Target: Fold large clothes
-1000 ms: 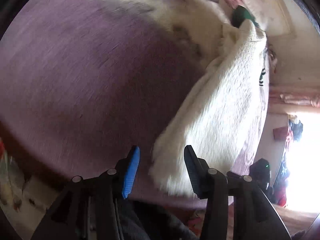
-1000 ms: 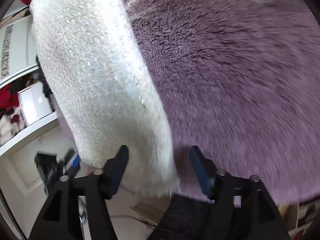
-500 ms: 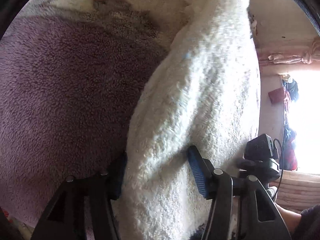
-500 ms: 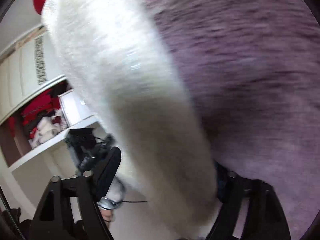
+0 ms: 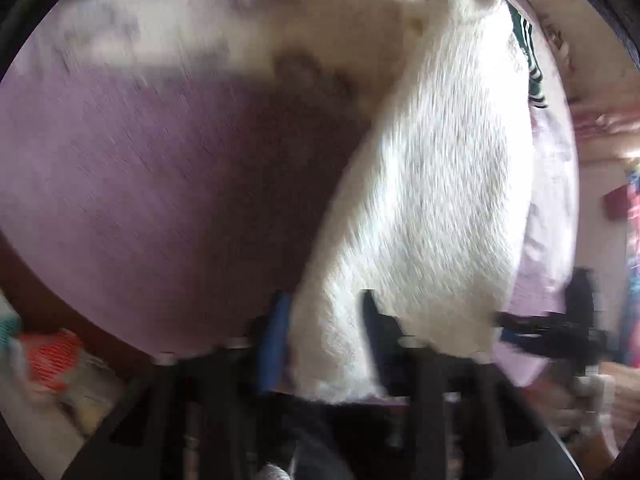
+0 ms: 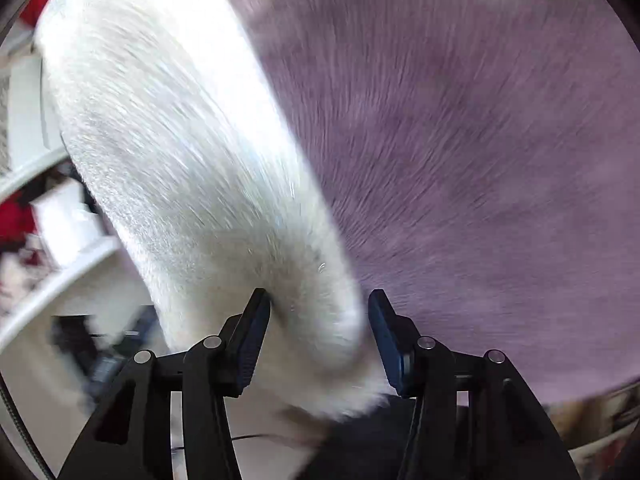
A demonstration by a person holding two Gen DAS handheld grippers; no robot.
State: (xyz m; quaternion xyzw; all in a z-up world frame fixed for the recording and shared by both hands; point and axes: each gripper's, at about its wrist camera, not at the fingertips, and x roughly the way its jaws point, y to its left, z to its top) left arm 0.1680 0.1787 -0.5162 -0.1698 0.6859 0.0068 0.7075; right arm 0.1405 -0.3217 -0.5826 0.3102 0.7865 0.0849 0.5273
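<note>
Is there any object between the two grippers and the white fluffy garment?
Nothing visible. The white garment already lies between the fingers of the left gripper and of the right gripper, above the purple blanket.

Two wrist fisheye views, close, angled steeply down

Left wrist: looks along its fingers; right wrist: likewise, fingers near; both share the white fleece garment and purple blanket; left view blurred; room edges at each rim.

Right tongs clamp white fuzzy garment over purple blanket.
</note>
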